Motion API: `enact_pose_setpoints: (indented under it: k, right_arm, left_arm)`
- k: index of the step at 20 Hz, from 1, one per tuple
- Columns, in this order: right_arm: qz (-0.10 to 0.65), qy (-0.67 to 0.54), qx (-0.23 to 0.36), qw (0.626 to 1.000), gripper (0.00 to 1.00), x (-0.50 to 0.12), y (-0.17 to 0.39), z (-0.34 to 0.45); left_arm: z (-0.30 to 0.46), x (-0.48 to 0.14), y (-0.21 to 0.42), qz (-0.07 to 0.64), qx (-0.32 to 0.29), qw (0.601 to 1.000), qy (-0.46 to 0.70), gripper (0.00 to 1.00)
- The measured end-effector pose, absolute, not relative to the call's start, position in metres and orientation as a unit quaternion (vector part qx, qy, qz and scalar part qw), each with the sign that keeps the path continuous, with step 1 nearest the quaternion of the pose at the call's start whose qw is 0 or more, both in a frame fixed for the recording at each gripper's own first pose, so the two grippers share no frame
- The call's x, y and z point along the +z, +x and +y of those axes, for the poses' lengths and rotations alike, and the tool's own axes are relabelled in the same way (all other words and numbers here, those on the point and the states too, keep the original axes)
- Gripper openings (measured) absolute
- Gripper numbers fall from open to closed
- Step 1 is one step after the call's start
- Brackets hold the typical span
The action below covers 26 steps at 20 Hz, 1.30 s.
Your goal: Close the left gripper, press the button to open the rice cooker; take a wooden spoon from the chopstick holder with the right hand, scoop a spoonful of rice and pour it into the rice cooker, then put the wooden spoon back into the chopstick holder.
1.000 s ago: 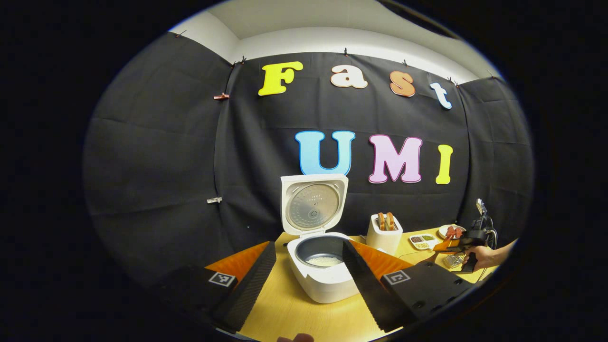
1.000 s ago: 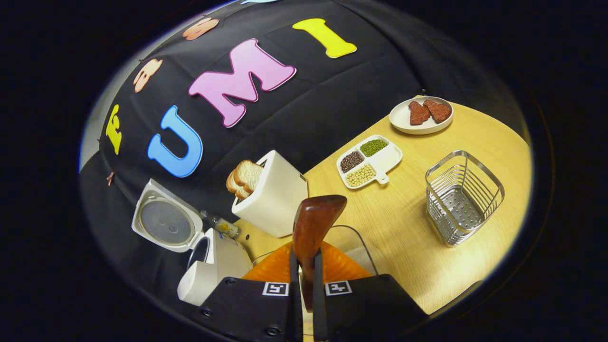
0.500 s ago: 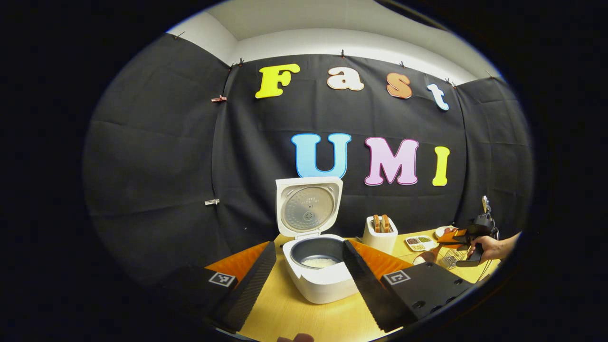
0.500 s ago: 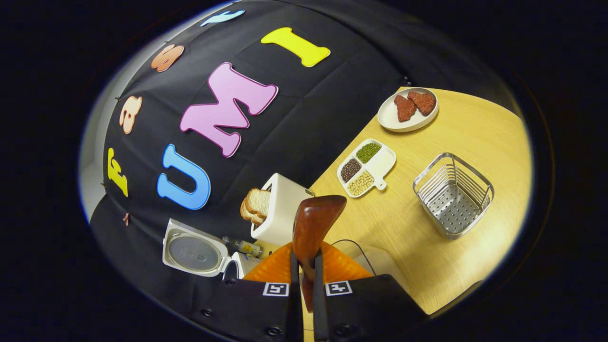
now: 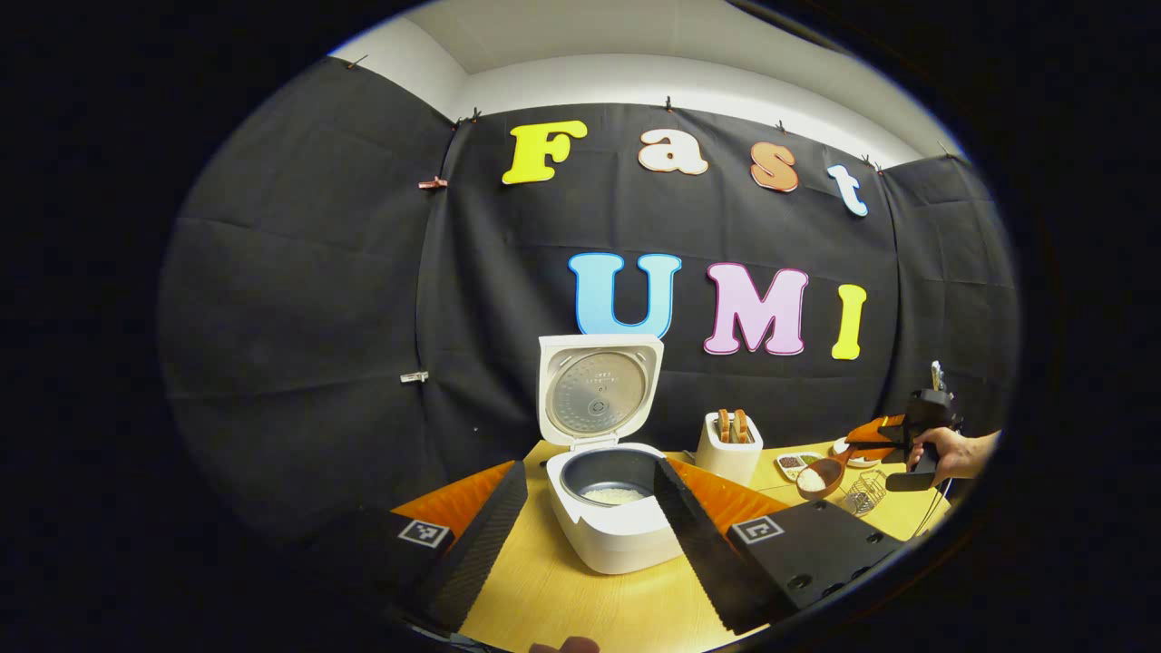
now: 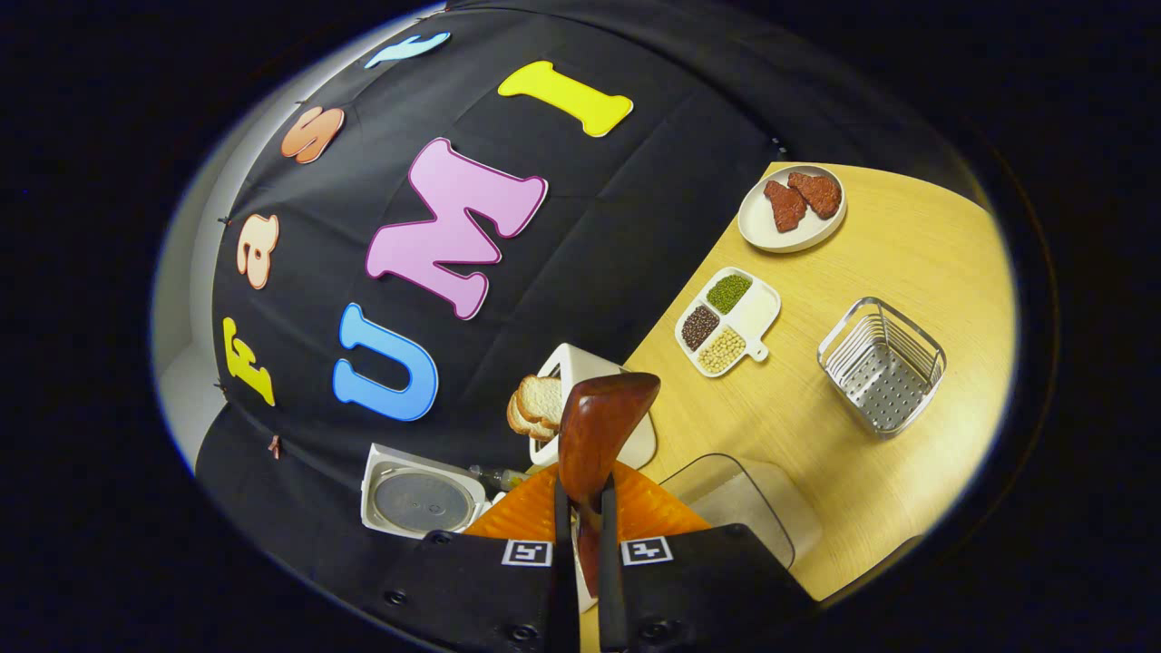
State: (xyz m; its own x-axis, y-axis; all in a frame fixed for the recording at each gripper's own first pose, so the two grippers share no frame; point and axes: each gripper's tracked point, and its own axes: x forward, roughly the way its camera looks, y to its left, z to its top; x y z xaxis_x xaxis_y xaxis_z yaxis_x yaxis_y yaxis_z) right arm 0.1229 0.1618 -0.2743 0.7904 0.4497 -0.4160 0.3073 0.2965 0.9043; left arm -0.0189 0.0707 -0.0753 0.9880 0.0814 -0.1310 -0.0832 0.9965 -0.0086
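The dark reddish wooden spoon (image 6: 599, 435), its bowl heaped with white rice (image 5: 810, 483), is clamped between the right gripper (image 6: 580, 580) fingers above the bench (image 6: 816, 426). The rice cooker (image 5: 608, 508) stands open between the left gripper (image 5: 590, 544) fingers, spread wide.

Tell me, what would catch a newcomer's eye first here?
Probably the white rice cooker in the middle of the left gripper view, its lid standing open and a little rice in its dark pot. Next, the reddish-brown wooden spoon pinched between the right gripper fingers; to the right, the spoon's bowl carries white rice above the pale wooden table.
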Motion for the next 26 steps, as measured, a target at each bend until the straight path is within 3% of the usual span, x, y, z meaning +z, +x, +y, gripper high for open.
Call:
enact_pose_setpoints:
  k: [17, 26]
  right_arm:
    - [0.321, 0.634, 0.145, 0.688, 0.13, -0.155, 0.178, 0.324]
    - [0.348, 0.609, 0.171, 0.692, 0.13, -0.171, 0.204, 0.426]
  left_arm:
    - [0.113, -0.079, -0.033, 0.06, 0.08, 0.995, 0.019, 0.97]
    - [0.137, -0.097, -0.04, 0.081, 0.102, 0.991, 0.003, 0.97]
